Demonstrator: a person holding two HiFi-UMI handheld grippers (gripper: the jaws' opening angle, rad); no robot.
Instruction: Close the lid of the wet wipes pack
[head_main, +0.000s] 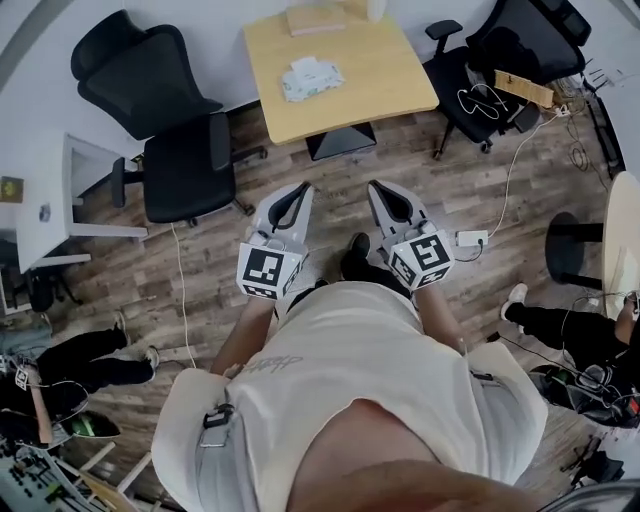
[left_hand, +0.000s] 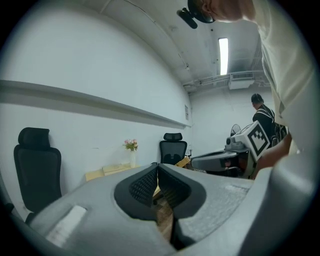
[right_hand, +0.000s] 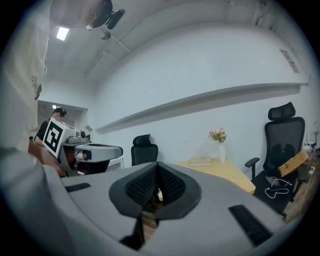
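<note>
The person stands on the wood floor, holding both grippers close to the body, well apart from the table (head_main: 352, 105). The wipes pack (head_main: 310, 78) lies on the tabletop, towards its far left side, untouched by either tool. Whether its lid is up or down is too small to tell. A flat tan book (head_main: 315, 18) lies beyond the pack, near the table's far edge.

The left gripper (head_main: 301, 190) points forward towards the table. In the left gripper view its jaws (left_hand: 157, 168) meet at the tips with nothing between them. The right gripper (head_main: 377, 187) is held just beside it, pointing the same way. In the right gripper view its jaws (right_hand: 157, 165) are likewise pressed together on nothing. Each gripper's marker cube sits near the person's waist.

A vase of flowers (right_hand: 220, 146) stands at the table's far edge by the wall. One black chair (head_main: 165, 115) stands left of the table and another (head_main: 505, 55) to its right. A white power strip (head_main: 470, 238) lies on the floor near the right gripper.
</note>
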